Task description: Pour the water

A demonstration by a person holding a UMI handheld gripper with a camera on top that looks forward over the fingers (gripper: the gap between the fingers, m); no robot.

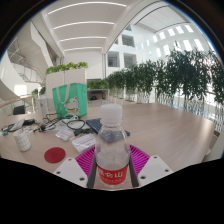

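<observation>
Water bottle clamped in the hand-held gripper above a cluttered counter.

The hand-held gripper (112, 160) is closed on a clear plastic water bottle (112, 148) with a red label; both pink pads (85, 157) press its sides, and it stands upright. Left of the bottle on the counter (30, 160) lie a red lid (54, 155), a white cup (22, 140) and tangled cables (45, 125). Beyond the bottle stands a row of indoor plants (165, 80).
</observation>
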